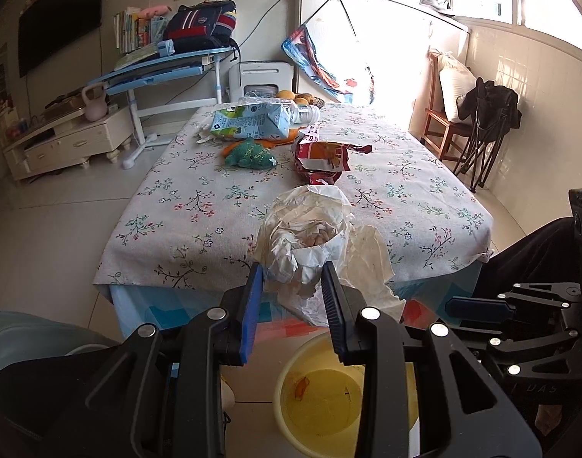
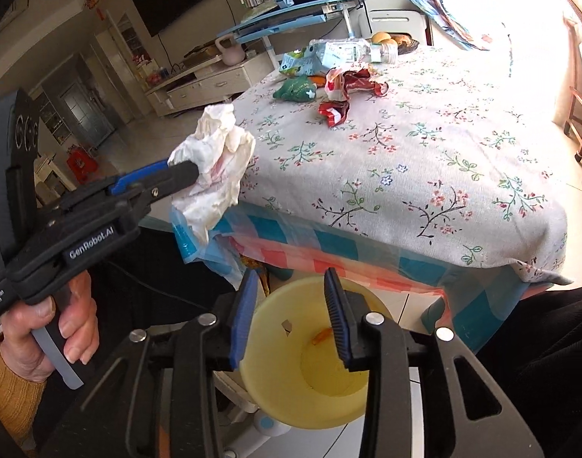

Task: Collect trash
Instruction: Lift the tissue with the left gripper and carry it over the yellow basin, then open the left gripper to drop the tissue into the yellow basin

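My left gripper (image 1: 293, 271) is shut on a crumpled white paper wad (image 1: 310, 244), held in the air in front of the table's near edge; it also shows in the right wrist view (image 2: 214, 164). A yellow bin (image 1: 321, 389) stands on the floor below, also seen in the right wrist view (image 2: 310, 347), with a few scraps inside. My right gripper (image 2: 291, 278) is open and empty above the bin. A red snack wrapper (image 1: 321, 158), a milk carton (image 1: 249, 120), a green wrapper (image 1: 251, 154) and a plastic bottle (image 1: 291, 108) lie on the table.
The table (image 1: 199, 198) has a floral cloth over a checked one. Fruit (image 1: 295, 96) sits at its far end. A blue desk (image 1: 157, 66) and a TV cabinet (image 1: 65, 137) stand at the far left, chairs (image 1: 482, 122) at the right.
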Demonstrator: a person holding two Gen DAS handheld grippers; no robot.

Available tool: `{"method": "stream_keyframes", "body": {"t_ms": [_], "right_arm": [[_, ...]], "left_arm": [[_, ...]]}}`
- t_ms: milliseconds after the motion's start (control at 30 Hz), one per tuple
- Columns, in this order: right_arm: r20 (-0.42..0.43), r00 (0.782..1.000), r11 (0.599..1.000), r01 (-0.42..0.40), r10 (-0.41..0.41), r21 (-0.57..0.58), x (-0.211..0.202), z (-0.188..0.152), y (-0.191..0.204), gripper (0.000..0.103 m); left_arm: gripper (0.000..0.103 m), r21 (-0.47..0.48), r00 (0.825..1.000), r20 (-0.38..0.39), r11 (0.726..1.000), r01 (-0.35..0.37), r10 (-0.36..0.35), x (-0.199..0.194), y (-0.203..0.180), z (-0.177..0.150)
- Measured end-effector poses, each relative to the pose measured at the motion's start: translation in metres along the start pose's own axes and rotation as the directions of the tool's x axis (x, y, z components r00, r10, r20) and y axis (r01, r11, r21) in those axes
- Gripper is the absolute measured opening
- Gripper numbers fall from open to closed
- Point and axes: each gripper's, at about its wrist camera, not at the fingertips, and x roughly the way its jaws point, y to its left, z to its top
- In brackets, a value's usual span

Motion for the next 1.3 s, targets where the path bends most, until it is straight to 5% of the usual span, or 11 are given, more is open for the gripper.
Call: {"method": "stream_keyframes", "body": {"t_ms": [333, 500, 800, 1033, 1300], "right_arm": [[0.163, 0.985, 0.995, 0.042, -0.056, 0.086, -0.031, 0.009, -0.017, 0.047], [0.190, 0.979, 0.992, 0.044, -0.067, 0.120, -0.037, 0.012, -0.023, 0.050], [0.200, 0.977, 0.991, 0.044, -0.069, 0.124, -0.042, 0.005, -0.023, 0.053], [0.201, 0.977, 0.992, 0.049, -0.072, 0.121, -0.043, 0.005, -0.019, 0.054], [0.204, 0.976, 0.992, 0.053, -0.077, 0.118, -0.046, 0.002, -0.016, 0.057]], "left_arm": [[0.031, 0.139, 0.990, -0.115, 0.985, 0.102, -0.086, 0.009, -0.035, -0.023], [0.034, 0.196, 0.962, -0.242, 0.965, 0.173, -0.124, 0.020, -0.047, -0.042], [0.044, 0.218, 0.968, -0.237, 0.967, 0.134, -0.081, 0.013, -0.042, -0.043], [0.045, 0.225, 0.955, -0.254, 0.951, 0.213, -0.154, 0.005, -0.050, -0.048], [0.072, 0.256, 0.953, -0.288, 0.951, 0.175, -0.098, 0.011, -0.054, -0.057]]}}
